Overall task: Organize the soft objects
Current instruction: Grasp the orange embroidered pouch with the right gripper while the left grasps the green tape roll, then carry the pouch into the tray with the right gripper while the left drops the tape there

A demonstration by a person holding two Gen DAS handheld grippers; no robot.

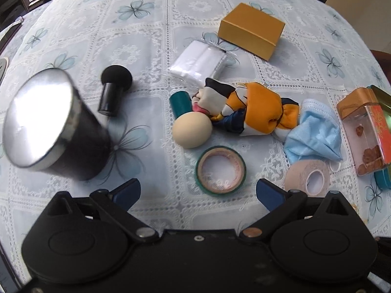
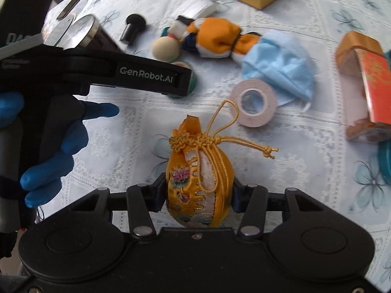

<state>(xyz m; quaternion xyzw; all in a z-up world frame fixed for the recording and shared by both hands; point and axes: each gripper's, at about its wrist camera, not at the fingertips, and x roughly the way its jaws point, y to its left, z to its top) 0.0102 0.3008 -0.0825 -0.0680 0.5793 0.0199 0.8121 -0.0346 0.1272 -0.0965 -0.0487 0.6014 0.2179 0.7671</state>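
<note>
Bare cloth [image 1: 156, 151] between black cup [image 1: 61, 131] and green tape [image 1: 220, 169]

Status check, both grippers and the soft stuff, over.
Right gripper shut on yellow embroidered pouch. Left gripper open, hovering near green tape roll. Scarf bundle and blue face mask on table.
</note>
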